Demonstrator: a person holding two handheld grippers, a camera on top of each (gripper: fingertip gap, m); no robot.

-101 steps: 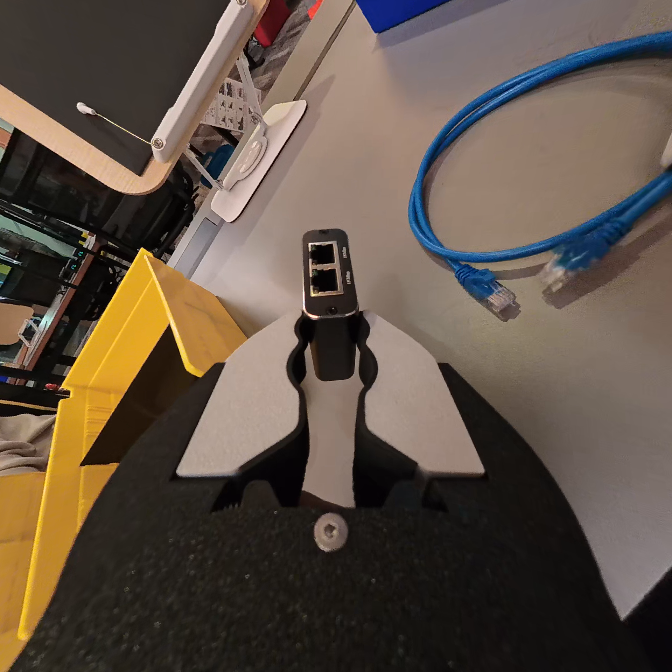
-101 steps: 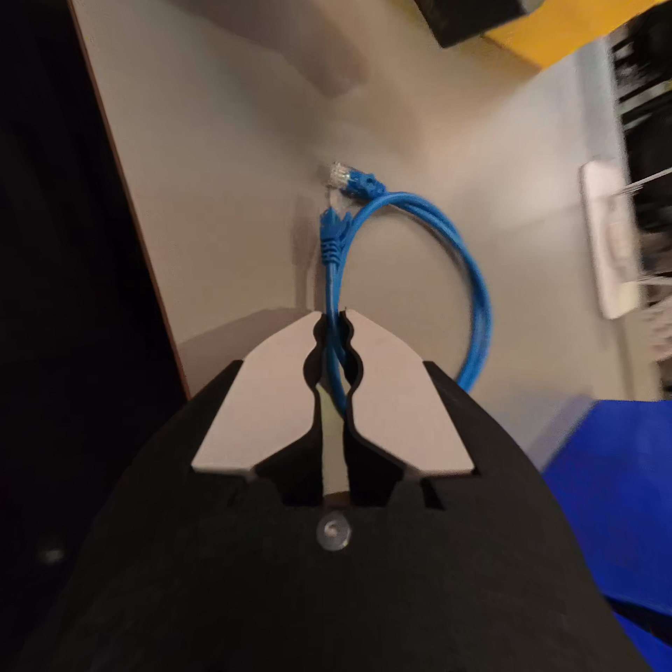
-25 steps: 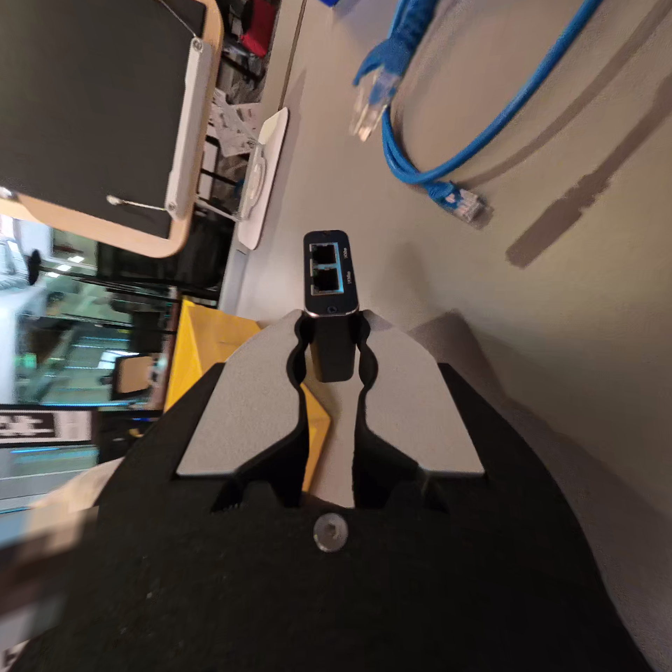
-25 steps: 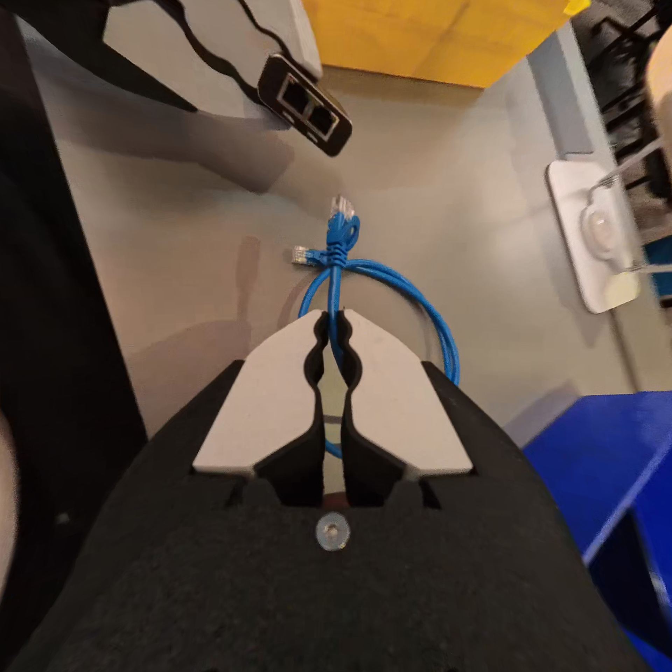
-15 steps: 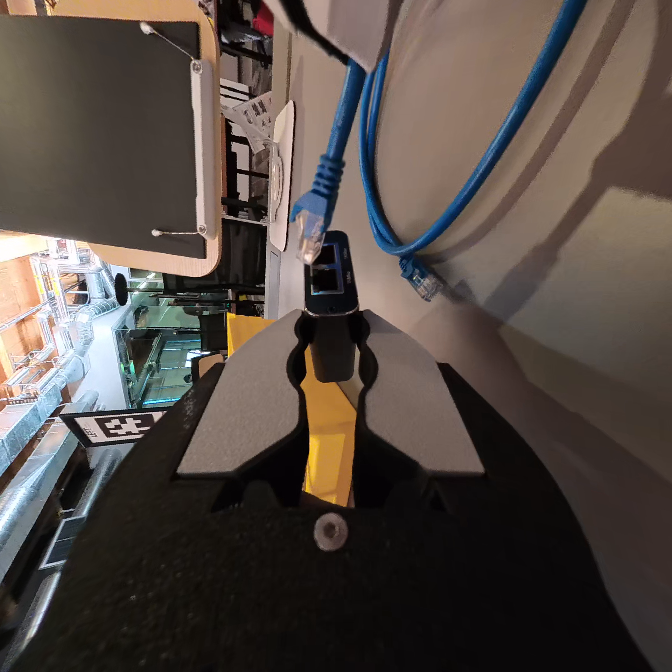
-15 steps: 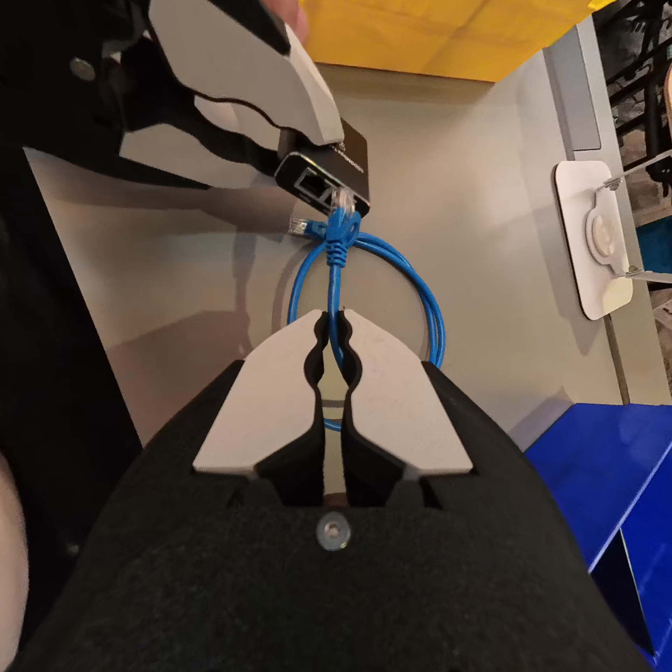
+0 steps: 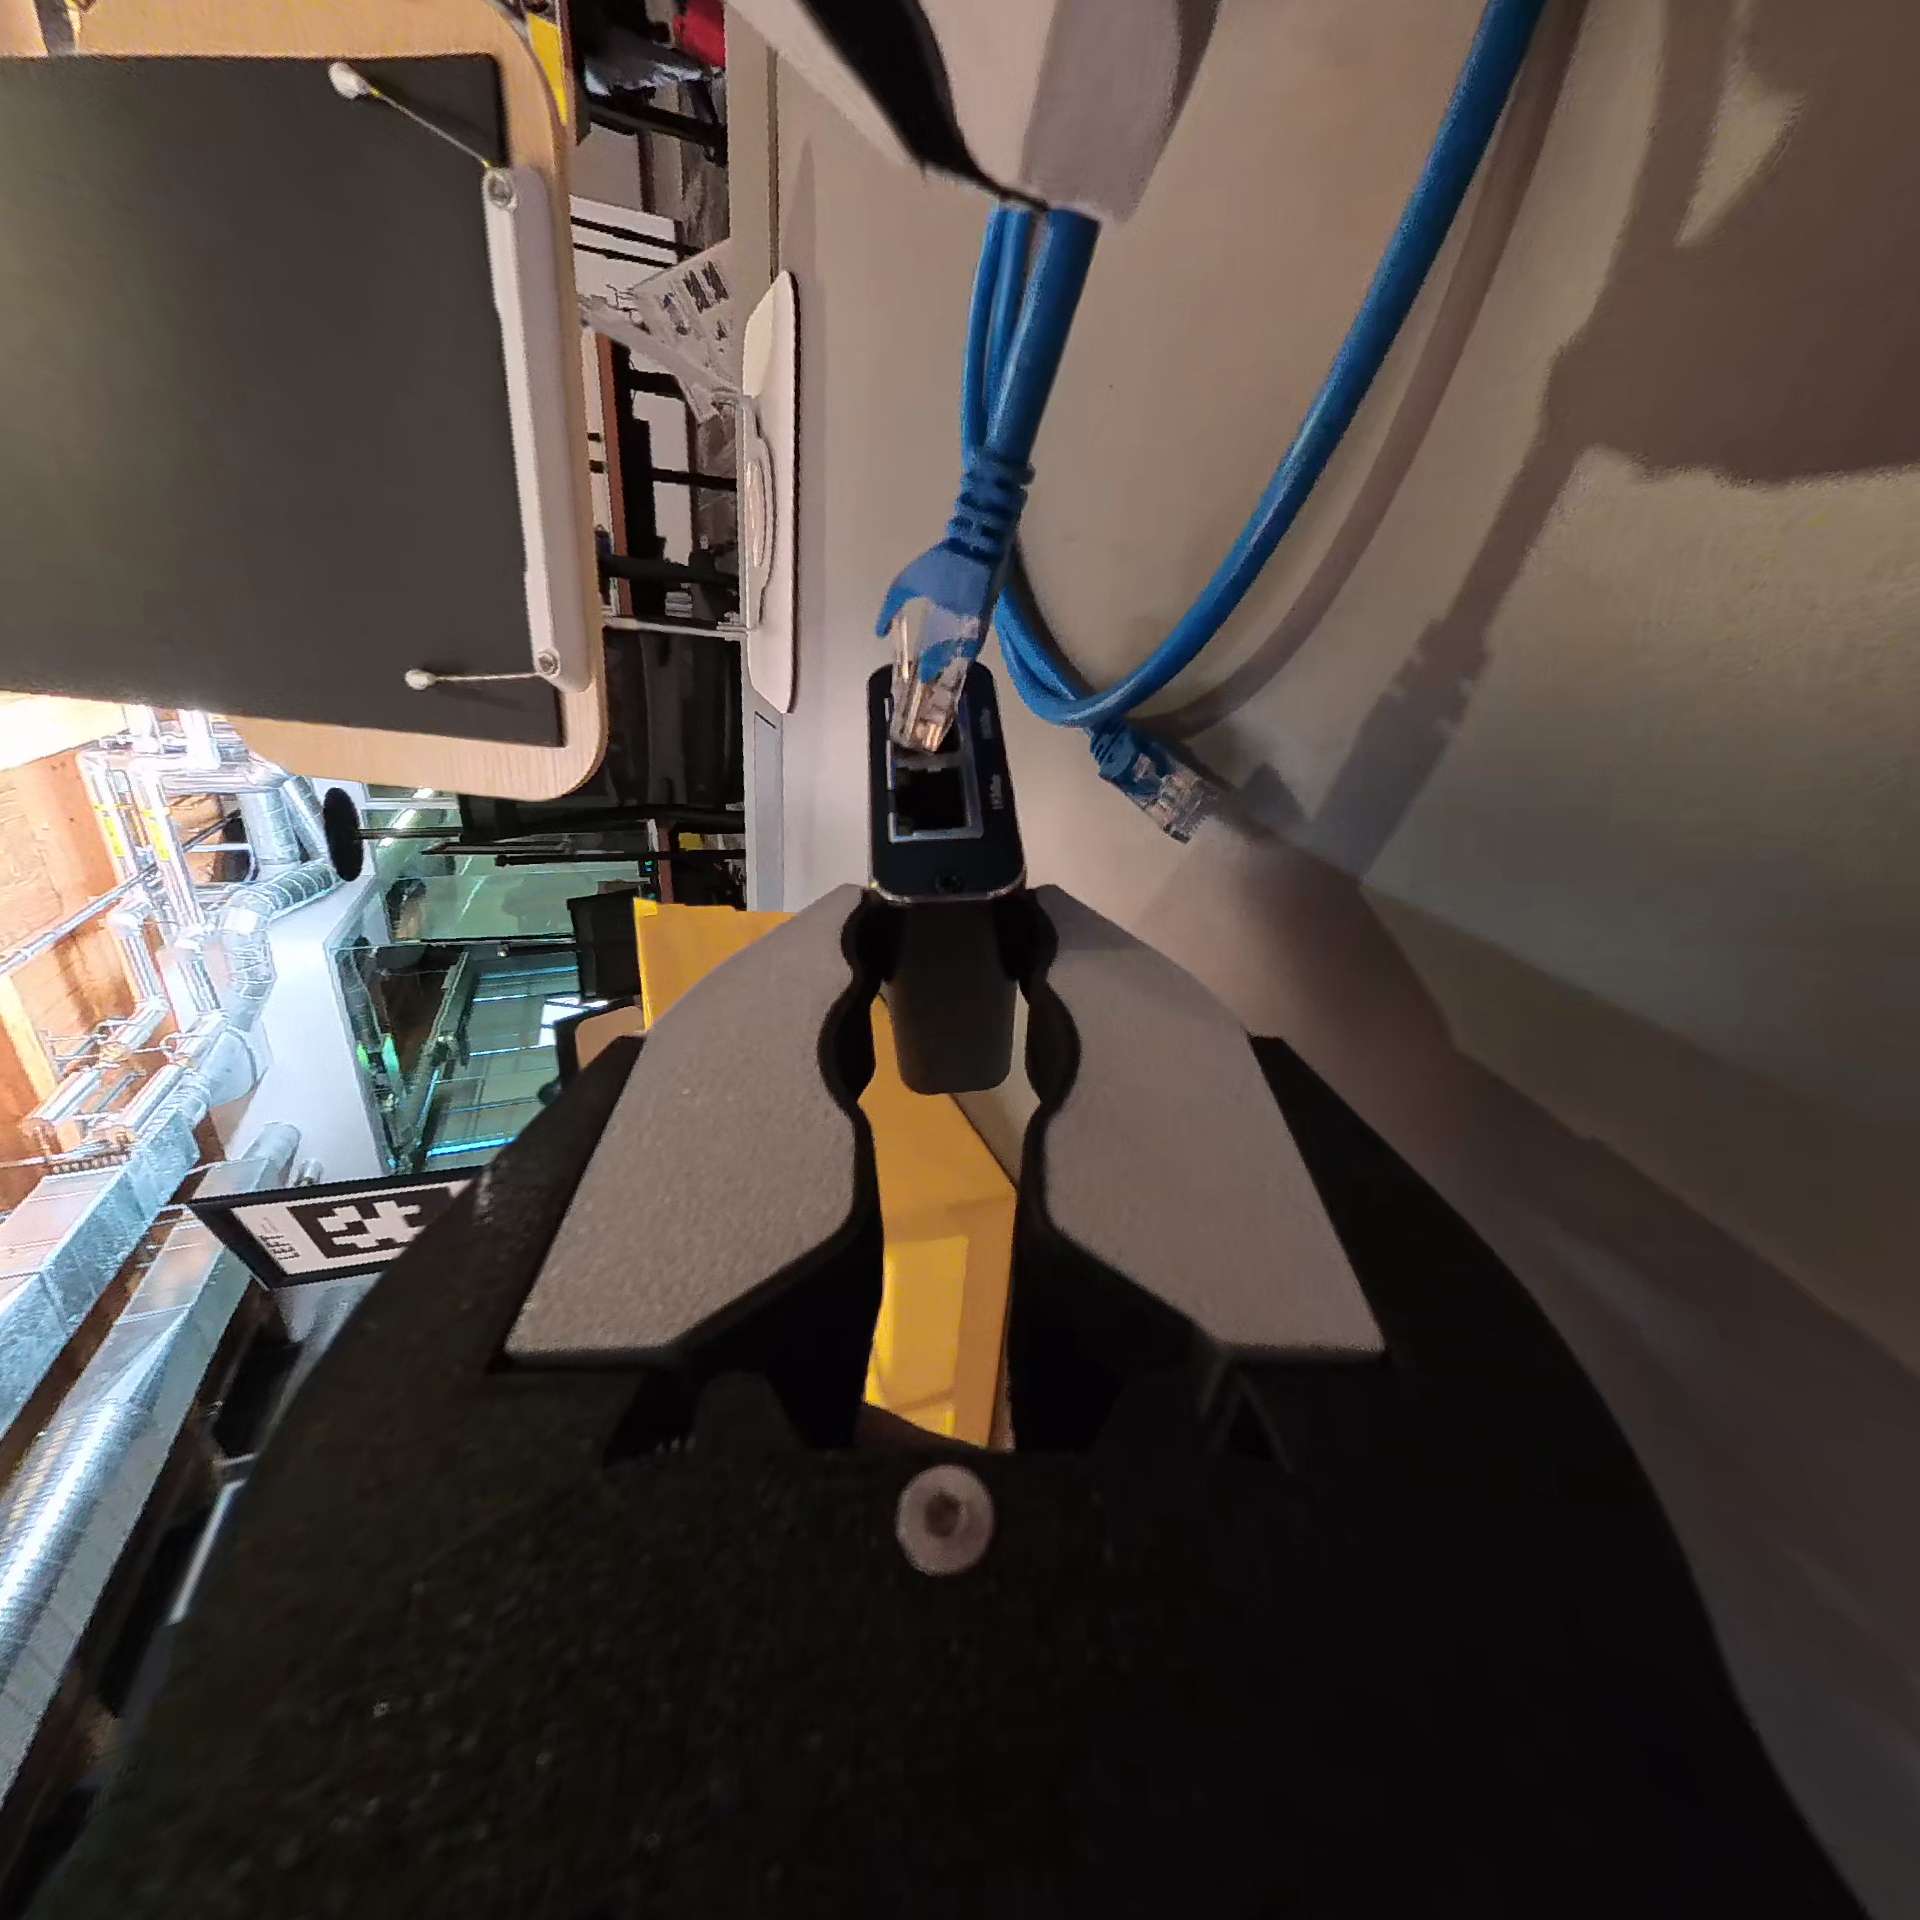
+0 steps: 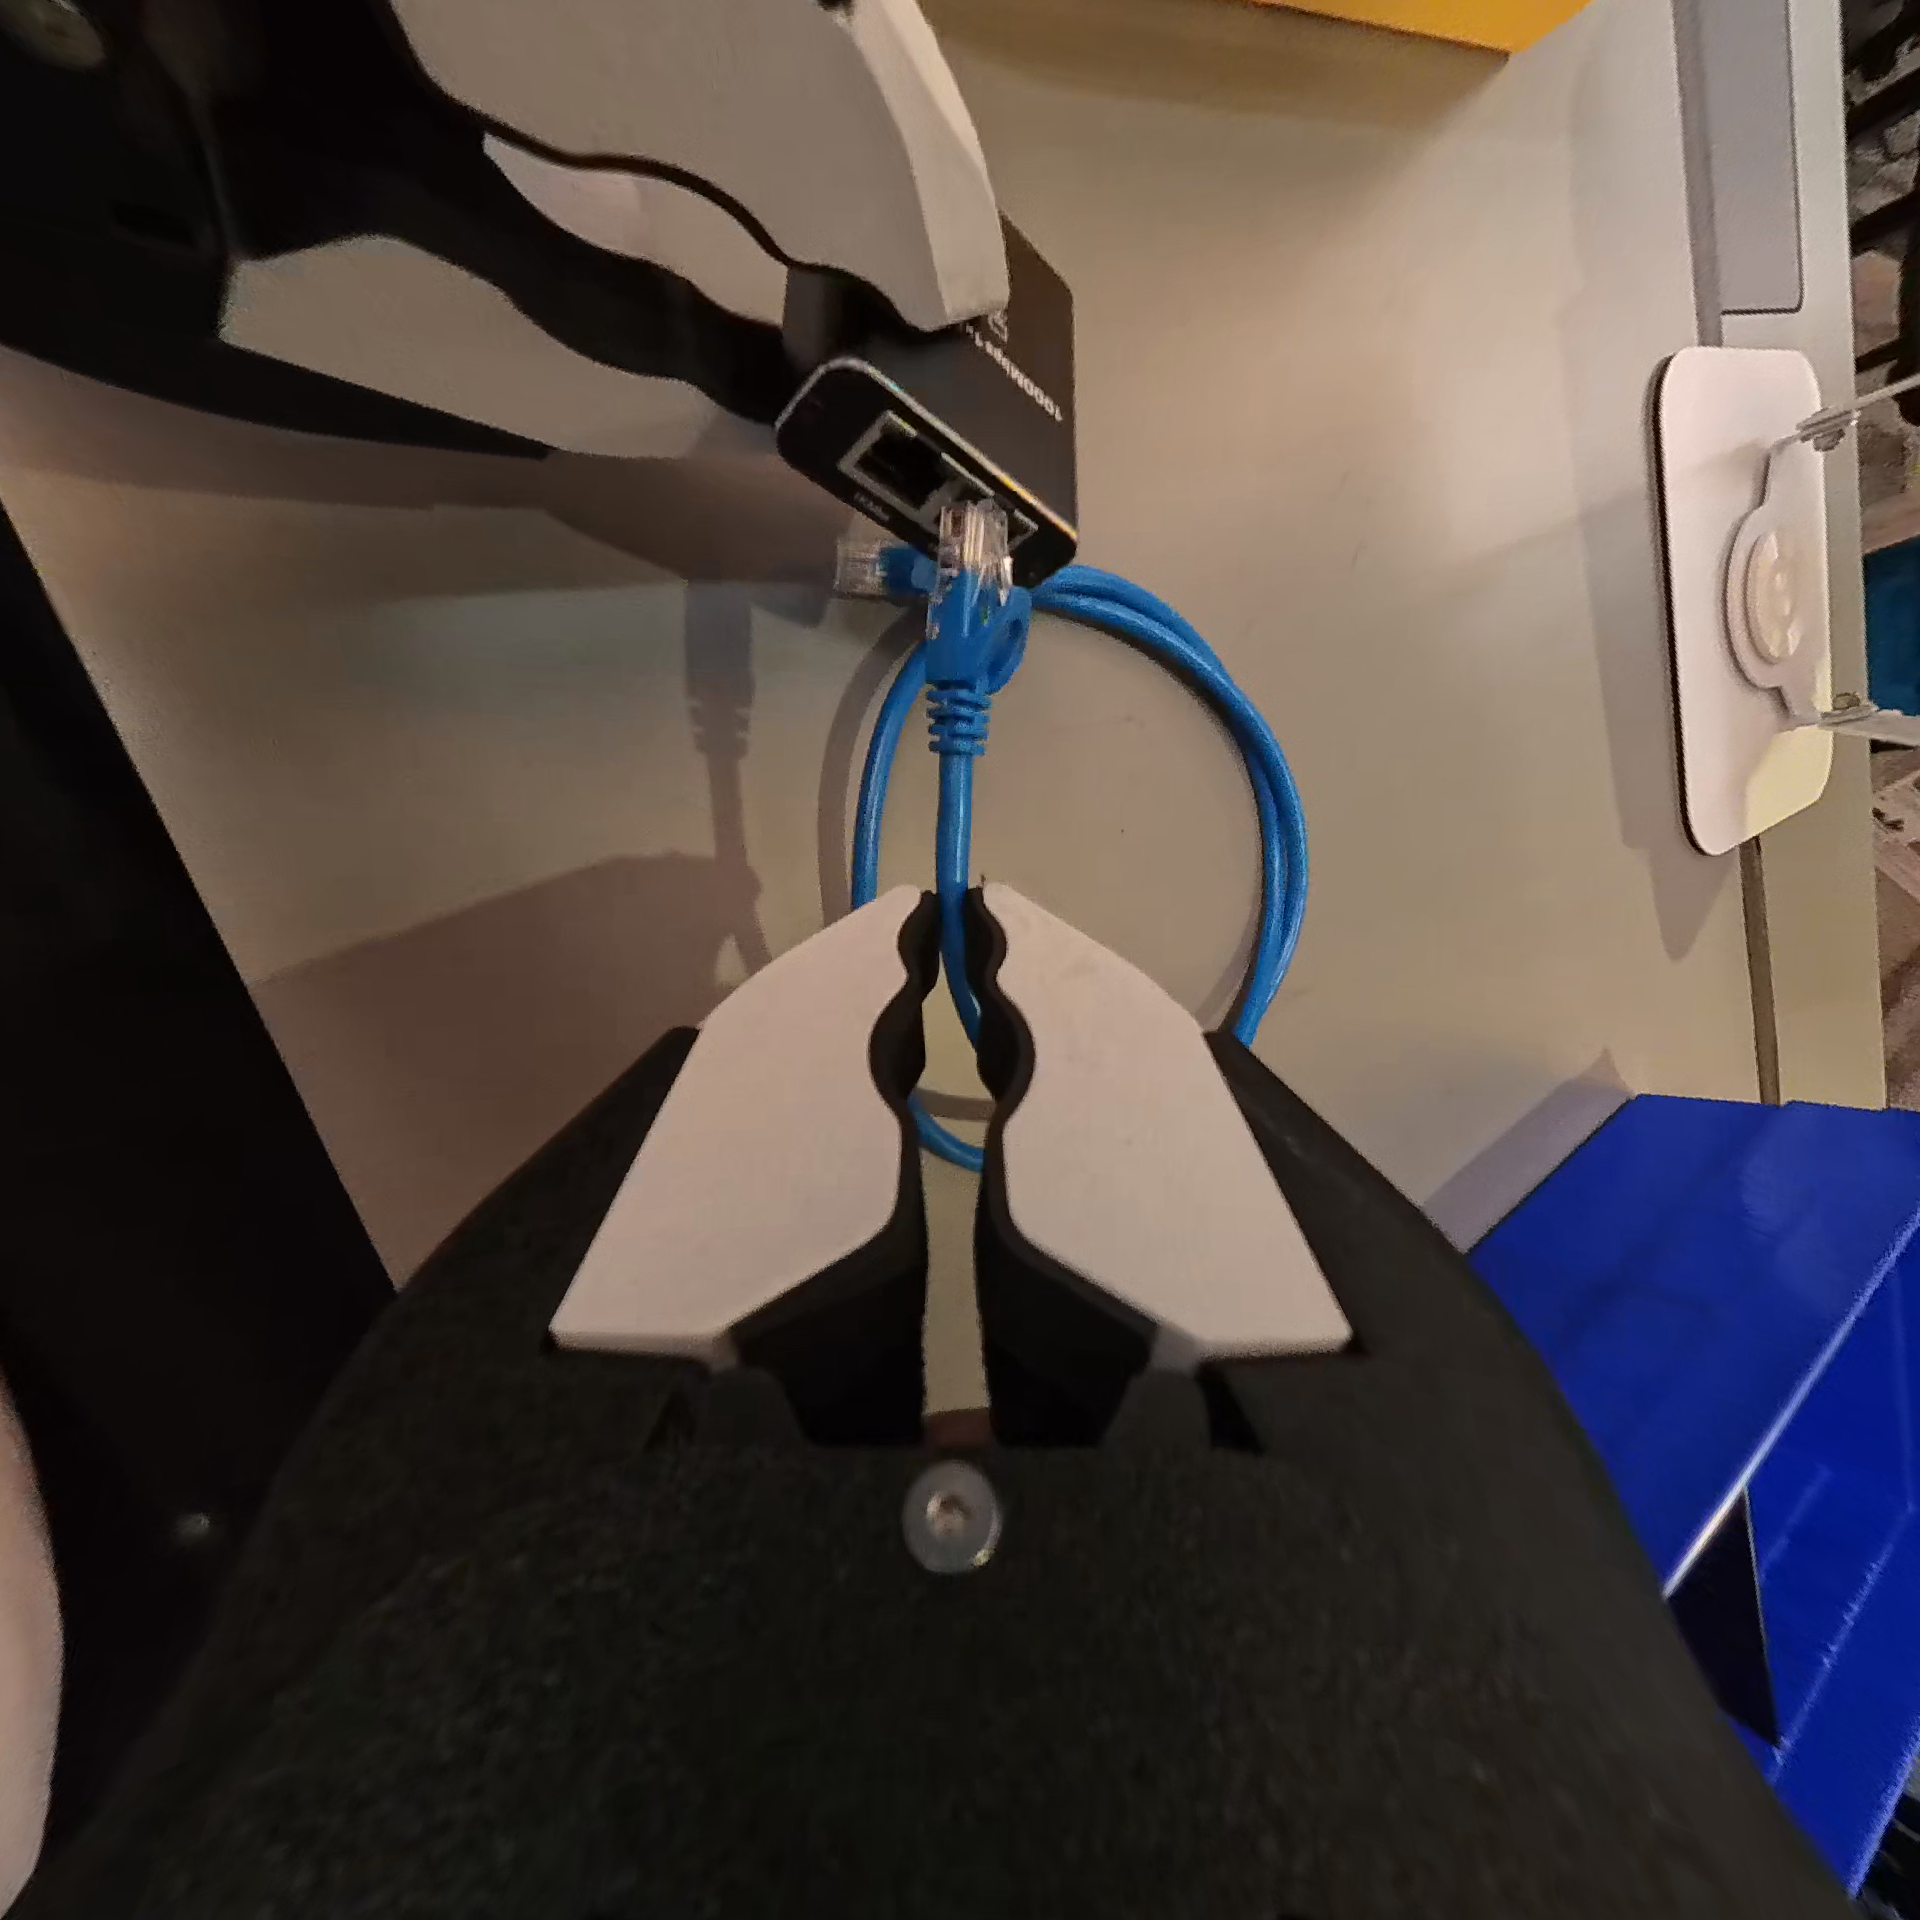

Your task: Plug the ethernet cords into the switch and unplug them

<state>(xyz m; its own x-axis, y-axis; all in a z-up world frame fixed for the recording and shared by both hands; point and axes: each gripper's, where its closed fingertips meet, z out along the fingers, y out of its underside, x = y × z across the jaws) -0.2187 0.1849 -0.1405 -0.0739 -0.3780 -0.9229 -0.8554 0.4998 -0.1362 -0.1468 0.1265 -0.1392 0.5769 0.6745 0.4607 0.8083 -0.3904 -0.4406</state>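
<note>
Grippers meet: left gripper clamps small black two-port switch; right gripper pinches blue ethernet cord, clear plug tilted at the far port's mouth.

Small black two-port switch: rear end hidden between grey gripper fingers; far port covered by clear plug of blue ethernet cord, seating depth unreadable. Cord loop beyond the switch cut off by top edge. Printing beside ports too small.
</note>
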